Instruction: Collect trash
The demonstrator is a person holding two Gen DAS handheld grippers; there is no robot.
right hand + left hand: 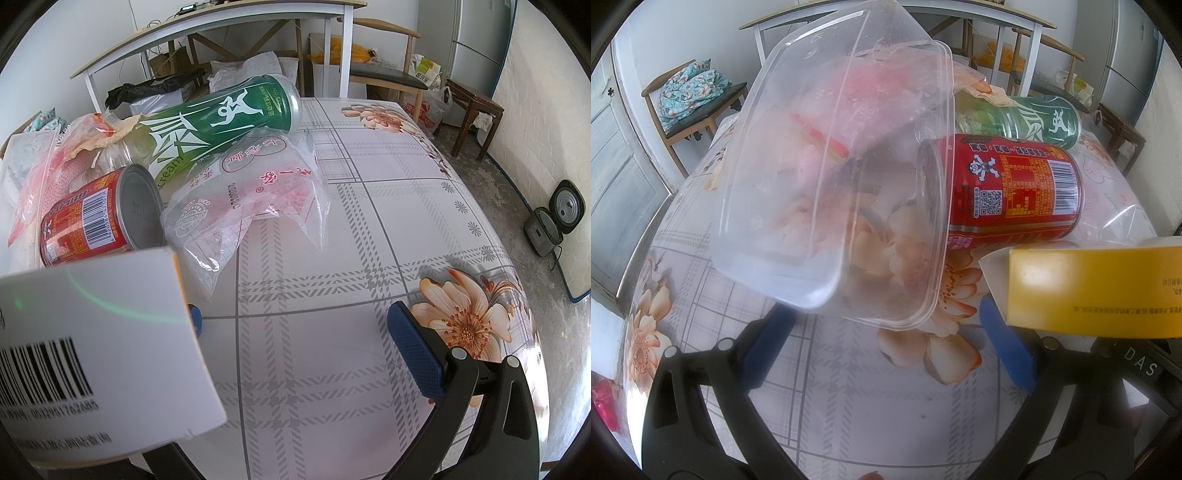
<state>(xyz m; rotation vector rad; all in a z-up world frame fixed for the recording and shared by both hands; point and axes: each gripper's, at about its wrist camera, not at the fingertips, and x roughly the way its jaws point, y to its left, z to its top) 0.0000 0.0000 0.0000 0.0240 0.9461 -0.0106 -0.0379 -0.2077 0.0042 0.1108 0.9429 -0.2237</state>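
Two metal cans, one red (1012, 192) and one green (225, 122), lay on their sides on your floral worktop (369, 229) beside a crinkled clear plastic bag (243, 195). One rigid clear plastic tub (834, 177) sat tilted against the red can, soft pink wrapping showing inside. Your left hand-held gripper (886, 343) was spread below the tub, your right hand-held gripper (295, 328) spread too, a yellow-and-white carton (99, 350) covering its left finger.

I see a floral plaid tablecloth (369, 229) over the table, a white-framed desk (221, 40) behind it, a wooden chair with patterned teal fabric (690, 92), a dark wooden stool (476, 110), and an open grey rice cooker (554, 218) on the floor.
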